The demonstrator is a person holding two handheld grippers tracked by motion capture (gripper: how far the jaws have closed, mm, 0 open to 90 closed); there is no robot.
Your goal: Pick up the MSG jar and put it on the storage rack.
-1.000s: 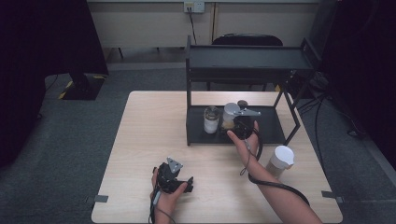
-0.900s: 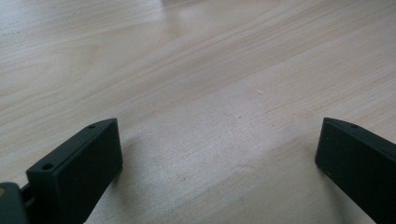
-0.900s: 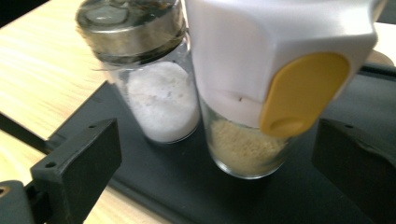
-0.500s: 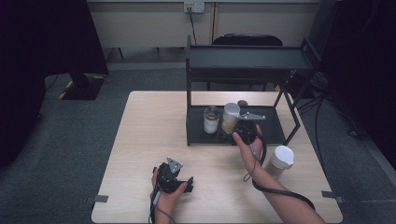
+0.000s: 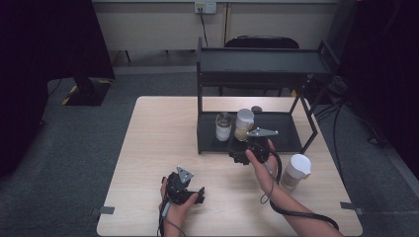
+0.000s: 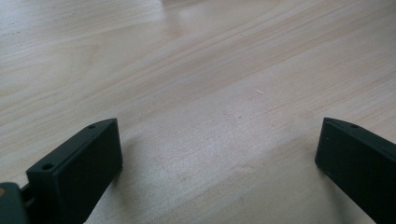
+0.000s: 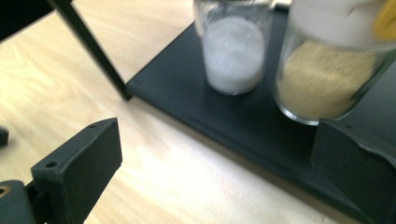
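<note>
A black two-tier rack (image 5: 267, 66) stands at the back of the wooden table. Its lower shelf (image 7: 210, 112) holds a jar of white powder (image 5: 223, 127) (image 7: 233, 51) and, just right of it, a white-lidded jar of yellow grains (image 5: 244, 123) (image 7: 327, 79). My right gripper (image 5: 242, 149) (image 7: 217, 140) hovers at the shelf's front edge, open and empty, facing both jars without touching them. Near the table's front, my left gripper (image 5: 190, 191) (image 6: 219, 135) is open over bare wood.
A third jar with a white lid (image 5: 296, 170) stands on the table right of my right hand. A small dark object (image 5: 256, 108) lies at the back of the lower shelf. The rack's front post (image 7: 88, 46) rises left of the jars.
My right gripper has drawn back from the jars to the shelf's front edge and slightly left. Both jars stay on the shelf. The left gripper has not moved.
</note>
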